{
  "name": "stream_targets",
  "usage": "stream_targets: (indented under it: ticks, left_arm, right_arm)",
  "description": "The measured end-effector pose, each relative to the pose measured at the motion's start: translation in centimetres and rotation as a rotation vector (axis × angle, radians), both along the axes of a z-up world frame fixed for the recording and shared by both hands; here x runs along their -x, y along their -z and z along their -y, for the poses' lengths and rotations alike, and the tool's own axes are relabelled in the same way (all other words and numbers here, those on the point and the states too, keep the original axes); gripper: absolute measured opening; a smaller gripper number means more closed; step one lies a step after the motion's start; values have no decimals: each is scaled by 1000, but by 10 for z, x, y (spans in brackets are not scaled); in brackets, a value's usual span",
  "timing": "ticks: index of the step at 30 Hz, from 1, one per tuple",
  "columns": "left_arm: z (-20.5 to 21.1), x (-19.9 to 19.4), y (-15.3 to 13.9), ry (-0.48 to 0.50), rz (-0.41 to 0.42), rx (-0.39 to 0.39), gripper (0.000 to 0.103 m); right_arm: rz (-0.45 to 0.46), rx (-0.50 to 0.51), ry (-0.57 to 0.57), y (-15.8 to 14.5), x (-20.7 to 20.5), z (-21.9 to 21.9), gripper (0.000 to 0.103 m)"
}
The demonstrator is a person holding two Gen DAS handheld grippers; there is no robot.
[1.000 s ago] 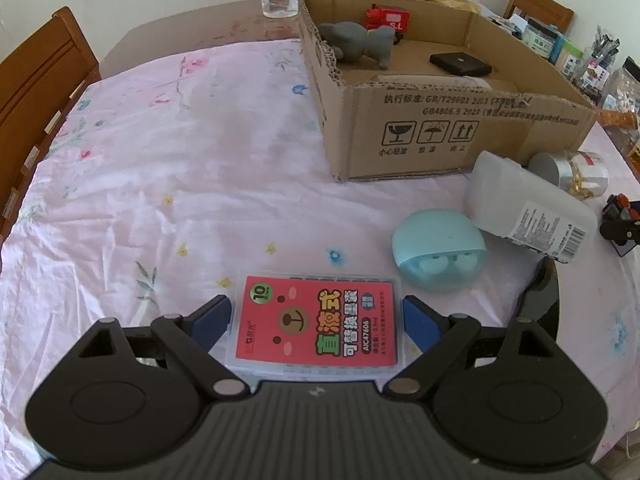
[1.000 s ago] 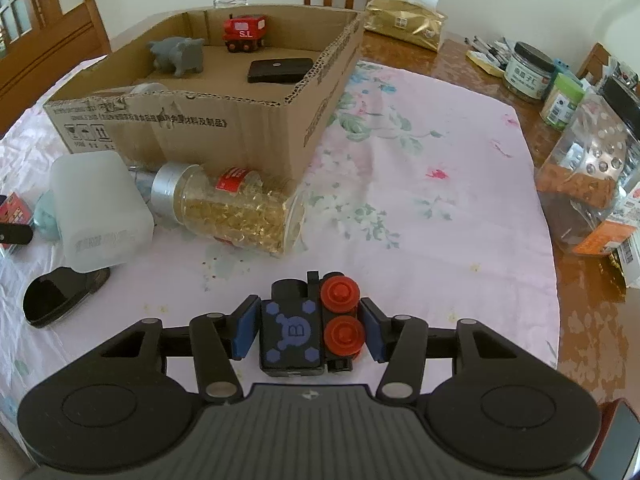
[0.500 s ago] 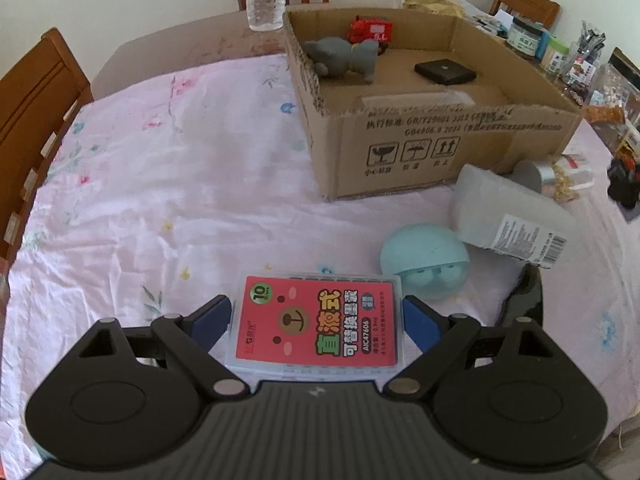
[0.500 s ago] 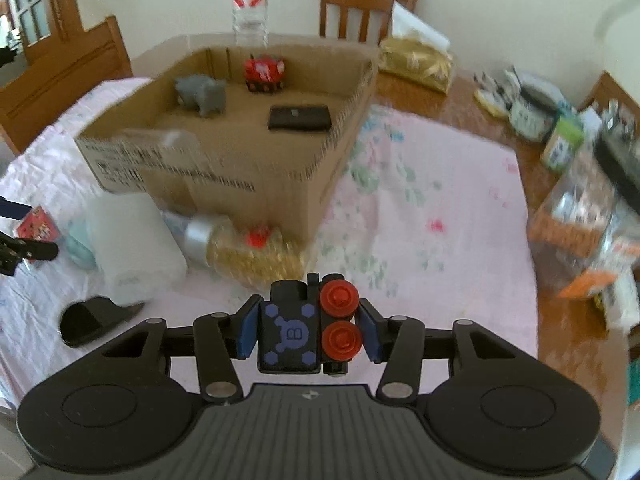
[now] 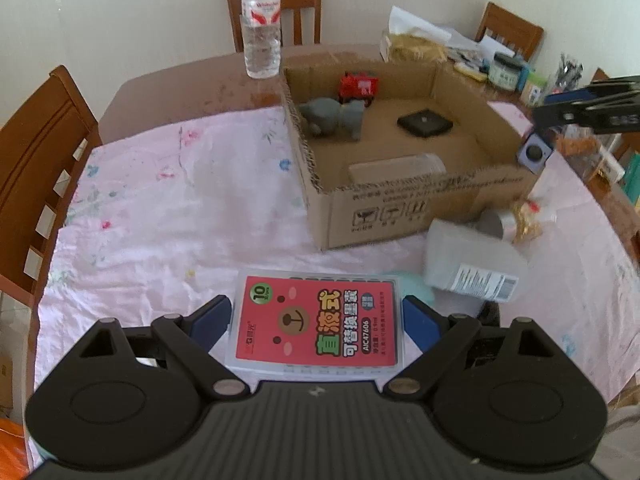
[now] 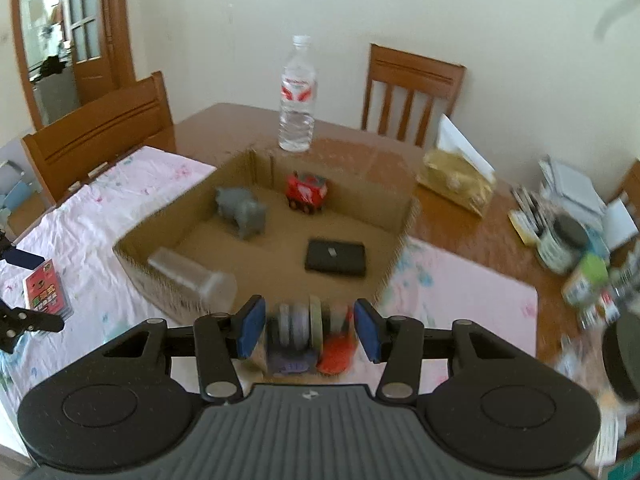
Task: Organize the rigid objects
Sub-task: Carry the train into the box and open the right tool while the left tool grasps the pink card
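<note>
Left tongs clamp the pen box, right tongs the blurred toy, cardboard box ahead.

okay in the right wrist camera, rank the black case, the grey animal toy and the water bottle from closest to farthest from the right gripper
From the right gripper:
1. black case, box floor, right side.
2. grey animal toy, deeper in, left.
3. water bottle, upright on the bare table behind the cardboard box.
</note>
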State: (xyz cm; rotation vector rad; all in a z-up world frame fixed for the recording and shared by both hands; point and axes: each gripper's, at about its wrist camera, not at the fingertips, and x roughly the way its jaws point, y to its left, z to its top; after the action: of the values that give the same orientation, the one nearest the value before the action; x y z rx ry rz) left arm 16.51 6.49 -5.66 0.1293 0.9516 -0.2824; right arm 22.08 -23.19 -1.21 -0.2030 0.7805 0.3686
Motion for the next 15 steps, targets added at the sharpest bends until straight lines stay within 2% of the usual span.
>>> stream_targets:
  ticks: [6,8,10,12,15]
  left_arm:
    - [-2,0,-8,-14,28,0,91]
    - [-3,0,-12,-19,37,3,91]
    - [-2,-2,-16,-20,39,-2,91]
    - [0,-7,-18,-18,38,-8,91]
    - [6,-16,-23,-2,40,7,91]
  right_arm:
    - [-5,21,-34,8,-22,-14,56]
    - [6,5,-39,5,-21,-14,68]
    - [26,-4,-31,1,-18,-13,101]
    - [32,-30,-24,-1,-14,-10,103]
    - [-16,-41,11,4,-13,-7,103]
